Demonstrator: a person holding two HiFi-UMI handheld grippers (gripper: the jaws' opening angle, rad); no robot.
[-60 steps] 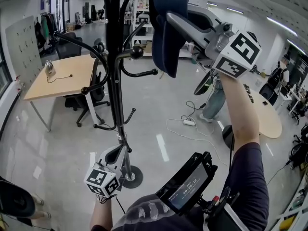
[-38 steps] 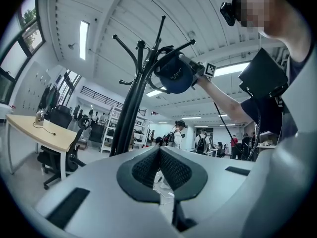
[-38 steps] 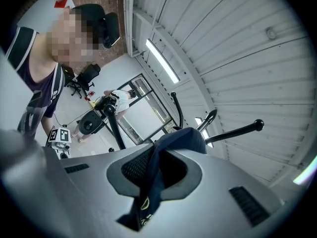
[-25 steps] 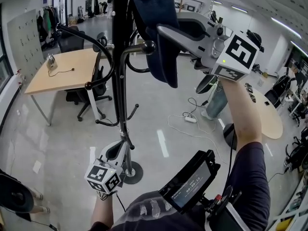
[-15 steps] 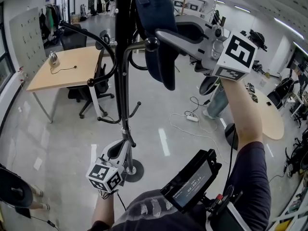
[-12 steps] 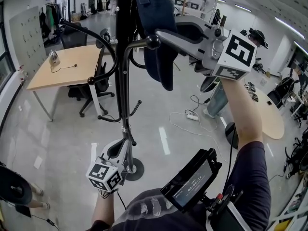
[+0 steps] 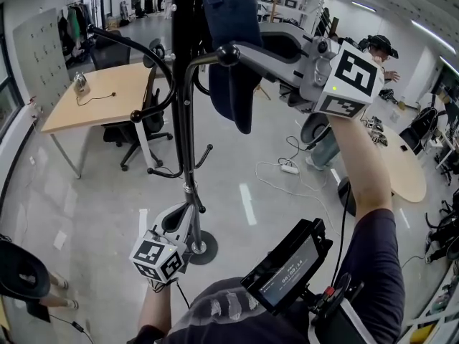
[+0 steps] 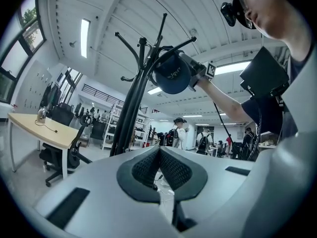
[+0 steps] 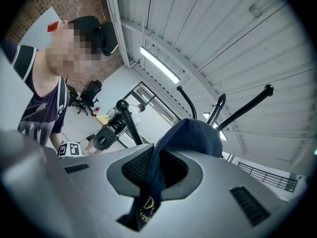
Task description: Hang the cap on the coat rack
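Note:
The dark navy cap [image 7: 231, 45] hangs high up against the black coat rack [image 7: 182, 99], right behind a ball-tipped hook [image 7: 228, 54]. My right gripper [image 7: 242, 49] reaches level toward the rack and is shut on the cap's fabric. In the right gripper view the cap [image 9: 195, 135] fills the gap between the jaws of that gripper [image 9: 151, 175], and rack hooks [image 9: 247, 105] rise behind it. My left gripper [image 7: 179, 217] stays low by the rack's pole, shut with nothing in it [image 8: 159, 155]. The left gripper view shows the cap [image 8: 172, 75] up among the hooks.
A wooden desk [image 7: 93, 102] with an office chair [image 7: 147, 127] stands behind the rack at left. A rounded table [image 7: 401, 170] and floor cables [image 7: 287, 169] lie to the right. The rack's round base [image 7: 202, 247] sits near my left gripper. People stand in the background.
My right gripper has rolled slightly and edged the cap a little closer to the rack's pole, its lower edge swinging left. The left gripper has stayed put.

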